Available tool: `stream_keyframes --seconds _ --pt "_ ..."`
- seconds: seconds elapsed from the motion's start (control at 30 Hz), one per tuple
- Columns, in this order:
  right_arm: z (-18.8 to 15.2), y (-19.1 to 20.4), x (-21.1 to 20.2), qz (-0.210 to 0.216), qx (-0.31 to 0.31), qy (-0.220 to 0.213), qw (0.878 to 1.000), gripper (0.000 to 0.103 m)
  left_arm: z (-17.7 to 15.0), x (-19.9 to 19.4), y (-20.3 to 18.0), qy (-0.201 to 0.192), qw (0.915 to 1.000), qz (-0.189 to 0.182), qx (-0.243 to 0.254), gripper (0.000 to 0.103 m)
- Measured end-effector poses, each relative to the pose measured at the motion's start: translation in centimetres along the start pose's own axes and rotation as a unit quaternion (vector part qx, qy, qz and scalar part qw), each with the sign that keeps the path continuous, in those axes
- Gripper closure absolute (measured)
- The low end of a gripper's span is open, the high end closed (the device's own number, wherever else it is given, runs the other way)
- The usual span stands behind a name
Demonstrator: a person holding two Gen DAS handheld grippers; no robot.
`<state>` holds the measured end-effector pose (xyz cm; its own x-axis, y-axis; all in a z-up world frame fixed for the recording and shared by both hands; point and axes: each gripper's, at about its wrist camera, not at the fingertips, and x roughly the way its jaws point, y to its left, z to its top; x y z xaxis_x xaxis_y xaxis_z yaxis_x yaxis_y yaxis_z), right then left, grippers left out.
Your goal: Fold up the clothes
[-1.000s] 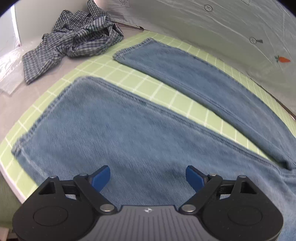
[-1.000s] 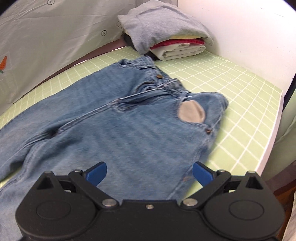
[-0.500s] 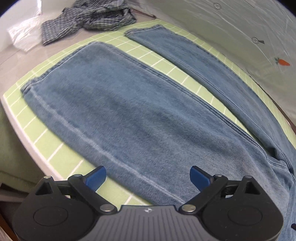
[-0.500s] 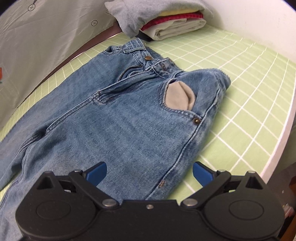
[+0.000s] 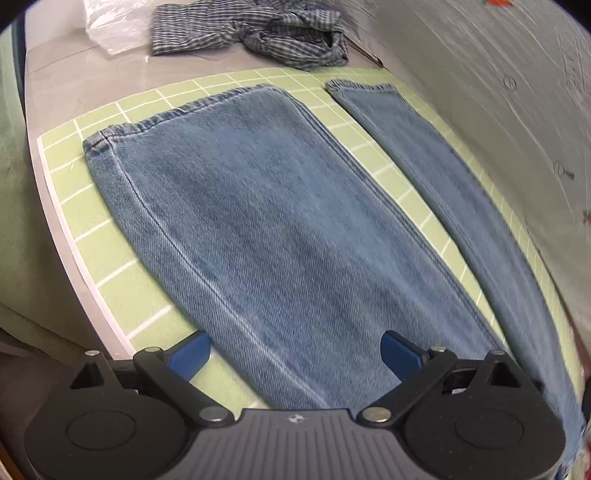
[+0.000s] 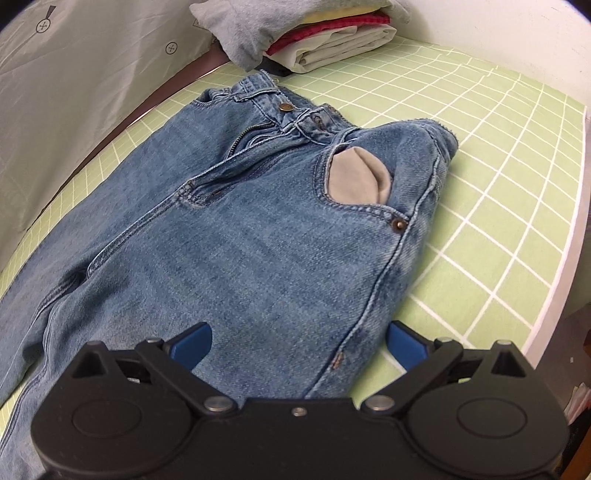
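Note:
A pair of blue jeans lies flat on a green grid mat. In the left wrist view I see its two legs: the near leg (image 5: 266,229) and the far leg (image 5: 461,192), hems pointing away. My left gripper (image 5: 295,354) is open and empty, over the near leg's outer edge. In the right wrist view I see the waist and hip (image 6: 258,229), with a grey pocket lining (image 6: 354,181) turned out. My right gripper (image 6: 299,343) is open and empty, over the hip near the side seam.
A crumpled checked shirt (image 5: 258,33) and clear plastic (image 5: 110,26) lie beyond the hems. A stack of folded clothes (image 6: 314,33) sits past the waistband. A grey sheet (image 6: 74,92) runs along the far side. The mat's front edge (image 6: 554,288) is close on the right.
My left gripper has swung left toward the near leg's outer edge, so the hems now face me. My right gripper has come lower and closer to the hip.

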<state>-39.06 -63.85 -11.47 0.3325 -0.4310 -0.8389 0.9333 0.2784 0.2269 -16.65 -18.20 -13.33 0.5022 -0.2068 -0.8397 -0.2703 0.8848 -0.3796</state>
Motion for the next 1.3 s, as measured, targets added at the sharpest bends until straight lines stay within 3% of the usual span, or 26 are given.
stream_keyframes --seconds 0.23,0.4,0.43,0.53,0.67,0.77,1.03,1.3 --pt "0.2 -0.3 0.1 -0.001 0.025 -0.006 1.000 0.001 1.6 0.2 1.6 -0.026 0.9976 -0.011 -0.064 0.007" --pt "1.0 -1.0 0.4 -0.012 0.053 -0.017 0.998 0.002 3.0 0.2 3.4 -0.060 0.9942 -0.002 -0.089 0.017" --pt "1.2 -1.1 0.5 -0.017 0.062 -0.020 0.998 0.006 3.3 0.2 3.7 -0.066 0.9935 -0.001 -0.093 0.019" --pt "1.7 -1.9 0.2 -0.040 0.102 -0.035 0.993 0.031 4.0 0.3 4.4 -0.082 0.9909 0.005 -0.106 0.027" --pt "2.4 -3.7 0.3 -0.018 0.151 -0.038 0.988 0.071 5.1 0.7 4.6 -0.099 0.9878 0.026 -0.118 0.050" --pt "2.4 -4.6 0.3 0.002 0.173 -0.040 0.984 0.081 6.5 0.4 3.1 -0.110 0.9882 0.015 -0.105 0.098" --pt "3.9 -3.5 -2.4 0.044 0.175 -0.083 0.980 0.093 10.0 -0.4 -0.9 -0.143 0.9871 -0.013 -0.071 0.100" --pt "9.1 1.3 -5.5 0.075 0.142 -0.156 0.975 0.094 16.0 -1.0 -10.7 -0.216 0.9755 -0.043 0.000 0.100"
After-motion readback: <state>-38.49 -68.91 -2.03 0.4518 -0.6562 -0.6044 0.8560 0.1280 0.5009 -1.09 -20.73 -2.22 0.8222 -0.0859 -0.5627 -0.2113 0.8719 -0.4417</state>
